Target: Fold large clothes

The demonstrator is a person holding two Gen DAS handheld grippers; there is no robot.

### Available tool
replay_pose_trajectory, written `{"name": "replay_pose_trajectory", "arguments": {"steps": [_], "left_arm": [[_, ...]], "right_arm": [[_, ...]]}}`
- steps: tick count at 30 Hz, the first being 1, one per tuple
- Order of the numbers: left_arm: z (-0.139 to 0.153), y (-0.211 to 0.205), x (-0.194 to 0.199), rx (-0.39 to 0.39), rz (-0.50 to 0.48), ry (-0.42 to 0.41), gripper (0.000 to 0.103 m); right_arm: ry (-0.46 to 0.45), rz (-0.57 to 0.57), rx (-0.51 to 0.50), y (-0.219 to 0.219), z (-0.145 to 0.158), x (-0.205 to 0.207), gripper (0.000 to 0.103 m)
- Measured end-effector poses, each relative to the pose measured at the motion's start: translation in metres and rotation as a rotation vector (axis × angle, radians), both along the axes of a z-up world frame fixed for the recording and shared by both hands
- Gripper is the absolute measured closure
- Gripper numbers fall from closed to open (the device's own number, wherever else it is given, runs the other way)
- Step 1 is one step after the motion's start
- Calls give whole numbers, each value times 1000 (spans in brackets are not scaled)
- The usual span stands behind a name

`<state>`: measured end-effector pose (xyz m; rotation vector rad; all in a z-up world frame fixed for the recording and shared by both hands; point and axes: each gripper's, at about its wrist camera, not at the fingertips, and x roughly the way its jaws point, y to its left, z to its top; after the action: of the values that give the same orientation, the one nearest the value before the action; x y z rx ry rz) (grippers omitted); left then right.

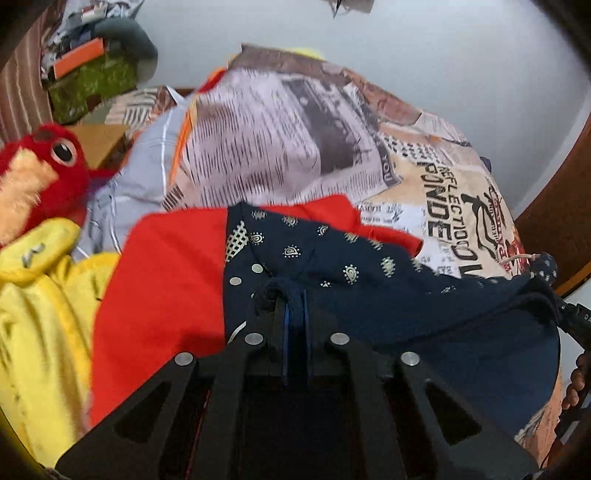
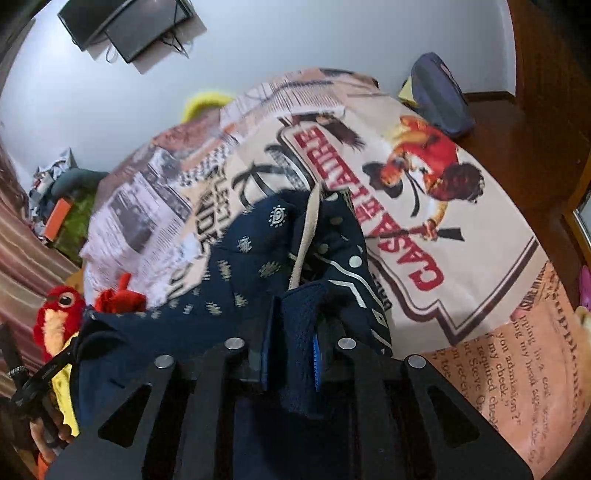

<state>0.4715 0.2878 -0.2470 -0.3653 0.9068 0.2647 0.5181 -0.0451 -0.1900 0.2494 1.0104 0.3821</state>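
Left tool (image 1: pixel 293 295): we find it clenched on a bunched edge of the navy patterned garment (image 1: pixel 369 273), the cloth pinched between its blue-lined pads. Right tool (image 2: pixel 291 314): likewise clamped on a thick fold of the same garment (image 2: pixel 251 266), with a cream drawstring (image 2: pixel 306 236) trailing up from the fold just ahead of it.

Navy garment: we note it stretched between the two tools, sagging over the bed ahead of and below them. In the left wrist view the right tool (image 1: pixel 576 314) shows at the far right edge, gripping the opposite end of the cloth.

Red cloth (image 1: pixel 162 288): lies under and to the left of the left tool, partly covered by the navy garment.

Yellow garment (image 1: pixel 40 314): further left of the left tool, touching the red cloth.

Red plush toy (image 1: pixel 40 177): ahead and to the left of the left tool, above the yellow garment.

Printed bedsheet (image 2: pixel 461 266): newspaper and poster motifs, spread ahead of both tools and beneath all the clothes.

Blue cushion (image 2: pixel 439 96): at the far corner of the bed, ahead and right of the right tool.

Wall-mounted screen (image 2: pixel 129 26): far ahead, upper left of the right tool.
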Motion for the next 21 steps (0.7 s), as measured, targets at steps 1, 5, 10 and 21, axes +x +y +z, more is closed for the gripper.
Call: {"name": "replay_pose_trajectory", "arguments": {"steps": [1, 5, 10, 21], "left_arm": [[-2, 0, -1, -6, -7, 2, 95], [9, -7, -5, 36, -67, 41, 91], [52, -19, -33, 119, -94, -8, 50], [49, -61, -64, 137, -222, 38, 47]], "right_arm": [[-5, 5, 0, -2, 1, -2, 83], [-23, 23, -44, -6, 17, -11, 75], [-138, 36, -153, -7, 51, -36, 66], [-194, 204, -207, 18, 60, -91, 45]]}}
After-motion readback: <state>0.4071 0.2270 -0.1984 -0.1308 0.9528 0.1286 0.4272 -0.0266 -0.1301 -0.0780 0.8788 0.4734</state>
